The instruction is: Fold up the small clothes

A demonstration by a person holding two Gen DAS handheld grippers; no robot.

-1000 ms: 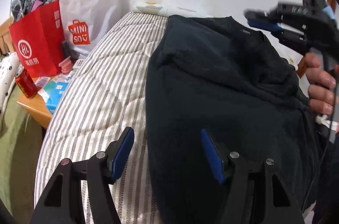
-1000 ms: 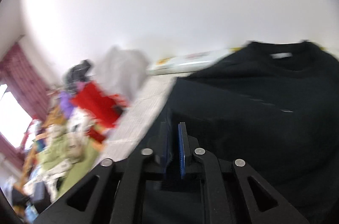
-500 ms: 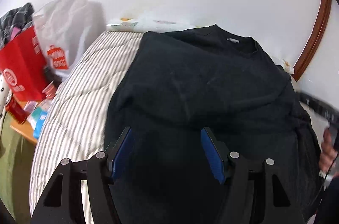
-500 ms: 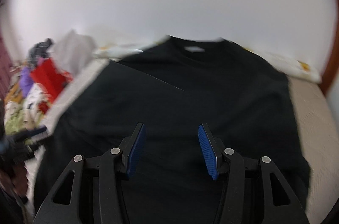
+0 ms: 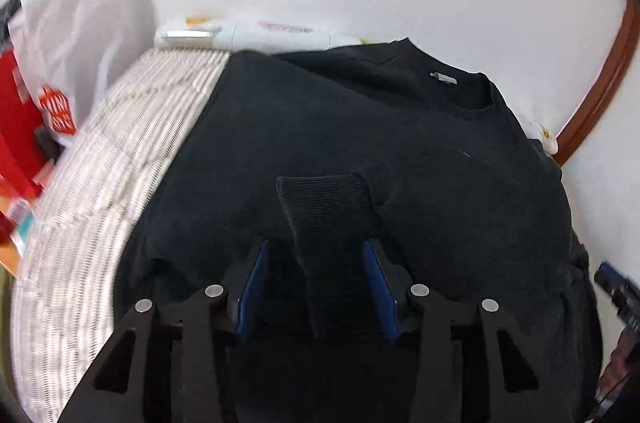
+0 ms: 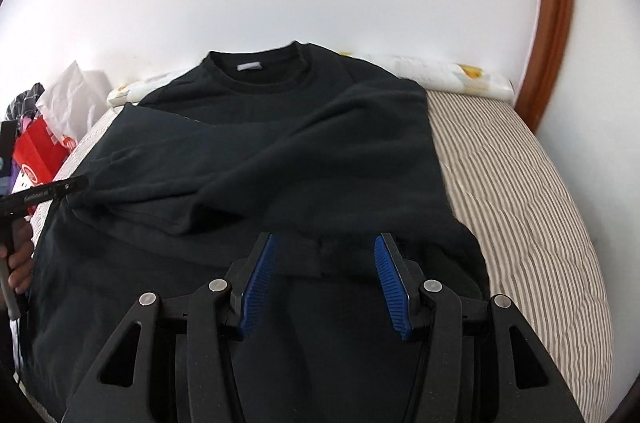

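A black sweatshirt (image 5: 360, 127) lies on the striped bed, collar and white label (image 6: 250, 66) toward the wall. Its sleeves are folded across the body (image 6: 248, 179). In the left wrist view a ribbed sleeve cuff (image 5: 324, 203) runs down between the blue pads of my left gripper (image 5: 315, 243). The jaws are closing, with a gap still visible on both sides of the cuff. My right gripper (image 6: 325, 237) stands open low over the sweatshirt's near part, with nothing pinched. The left gripper's body (image 6: 44, 191) and a hand show at the left edge of the right wrist view.
The striped mattress (image 6: 520, 183) is bare to the right of the sweatshirt and to its left (image 5: 92, 191). A white patterned pack (image 6: 452, 73) lies along the wall. A red bag (image 5: 16, 111) and a white shopping bag (image 5: 68, 35) stand left of the bed. A brown wooden frame (image 6: 556, 23) rises at right.
My left gripper moved right across the sweatshirt and its jaws narrowed around the cuff. My right gripper opened and swung round to face the sweatshirt.
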